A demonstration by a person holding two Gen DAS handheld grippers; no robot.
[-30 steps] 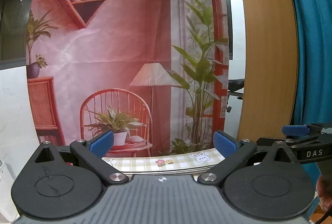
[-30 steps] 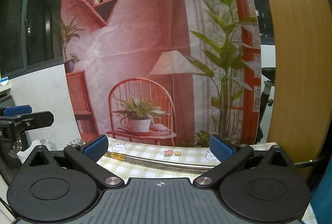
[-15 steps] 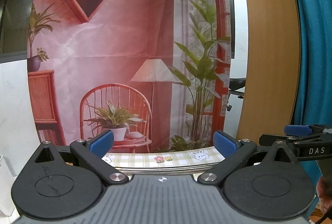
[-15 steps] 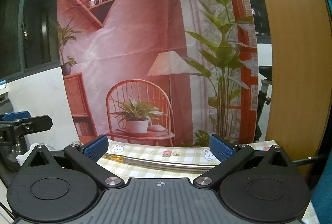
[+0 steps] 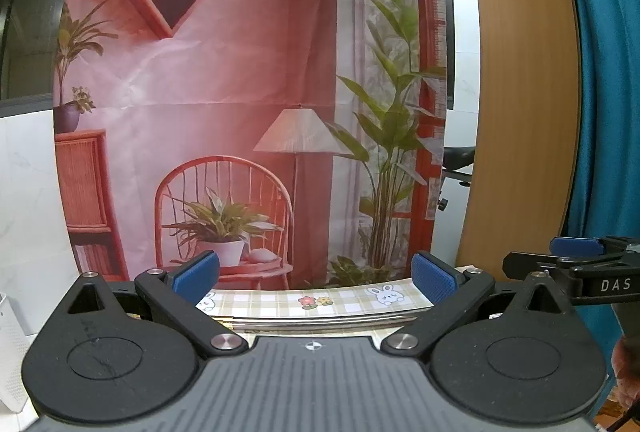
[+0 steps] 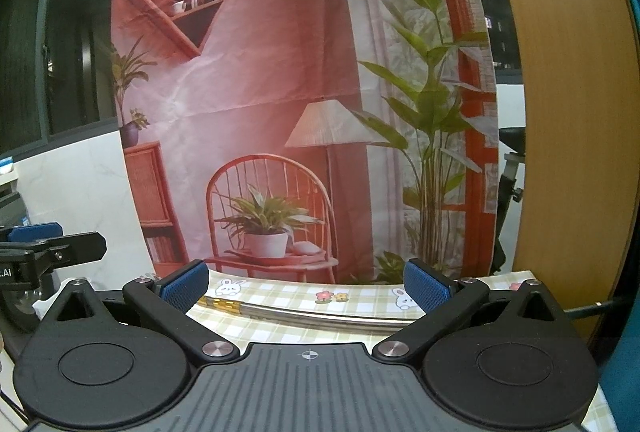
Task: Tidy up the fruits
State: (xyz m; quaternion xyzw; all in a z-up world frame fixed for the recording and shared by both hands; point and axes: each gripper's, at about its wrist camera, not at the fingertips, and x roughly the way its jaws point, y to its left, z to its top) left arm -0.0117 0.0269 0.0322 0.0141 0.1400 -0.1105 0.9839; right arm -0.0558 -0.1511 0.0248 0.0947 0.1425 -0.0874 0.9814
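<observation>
No fruit shows in either view. My left gripper (image 5: 315, 276) is open with nothing between its blue pads, held level and facing the backdrop. My right gripper (image 6: 306, 286) is likewise open and empty. Below both lies a checked tablecloth (image 5: 344, 302) with rabbit and flower prints, also in the right wrist view (image 6: 280, 296). A curved metal rim (image 5: 320, 324) with a gold section runs across the cloth (image 6: 312, 314); what it belongs to is hidden. In the left wrist view the right gripper (image 5: 576, 264) pokes in at the right edge. The left gripper (image 6: 40, 244) shows at the left of the right wrist view.
A printed pink room backdrop (image 5: 248, 91) hangs right behind the table (image 6: 280, 91). A wooden panel (image 5: 520, 91) and teal curtain (image 5: 608, 71) stand to the right. White marble wall (image 6: 80, 183) lies to the left. Part of a hand (image 5: 626, 372) shows at the lower right.
Both grippers have tilted slightly upward, so the backdrop sits lower in view and a little less tablecloth shows. Both stay open.
</observation>
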